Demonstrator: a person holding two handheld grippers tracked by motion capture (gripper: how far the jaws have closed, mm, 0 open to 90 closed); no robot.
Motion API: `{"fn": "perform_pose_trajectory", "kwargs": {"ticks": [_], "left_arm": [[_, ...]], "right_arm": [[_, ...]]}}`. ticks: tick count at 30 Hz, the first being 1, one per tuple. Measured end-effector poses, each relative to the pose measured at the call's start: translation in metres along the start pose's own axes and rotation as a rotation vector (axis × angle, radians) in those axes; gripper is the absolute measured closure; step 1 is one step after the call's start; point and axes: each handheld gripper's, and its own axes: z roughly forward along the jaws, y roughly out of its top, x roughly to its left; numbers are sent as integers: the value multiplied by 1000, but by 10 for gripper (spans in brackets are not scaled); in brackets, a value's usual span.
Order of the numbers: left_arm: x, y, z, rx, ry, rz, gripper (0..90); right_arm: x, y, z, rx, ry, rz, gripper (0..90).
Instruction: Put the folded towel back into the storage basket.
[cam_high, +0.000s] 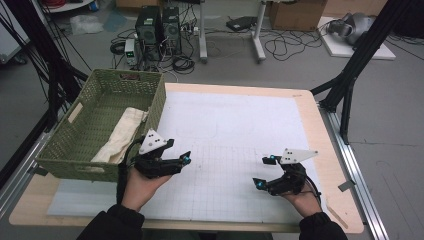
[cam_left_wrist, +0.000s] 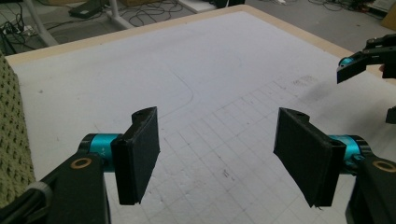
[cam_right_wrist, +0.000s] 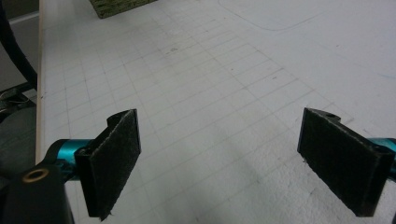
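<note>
White gridded mat (cam_high: 235, 140) covers table; cables and computer towers on floor behind. Cream cloth (cam_high: 122, 135) lies in green woven basket (cam_high: 70, 165) at table's left edge, one end draped up back wall. Our left gripper (cam_high: 177, 150) just beside basket's near right corner, jaws wide, nothing between. Our right gripper (cam_high: 265, 172) well apart over mat, jaws wide, empty. Risks, as we judge: jaw catching basket weave, dragging basket off edge; thin pinch letting cloth slip. Count: one cloth, one basket, two grippers.
</note>
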Motion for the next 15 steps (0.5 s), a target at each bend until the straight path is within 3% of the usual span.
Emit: {"fn": "perform_pose_trajectory", "kwargs": {"ticks": [15], "left_arm": [[-8,-13,16,30,14,36,305]], "right_arm": [[0,0,0,-2,2,-2,126]]}}
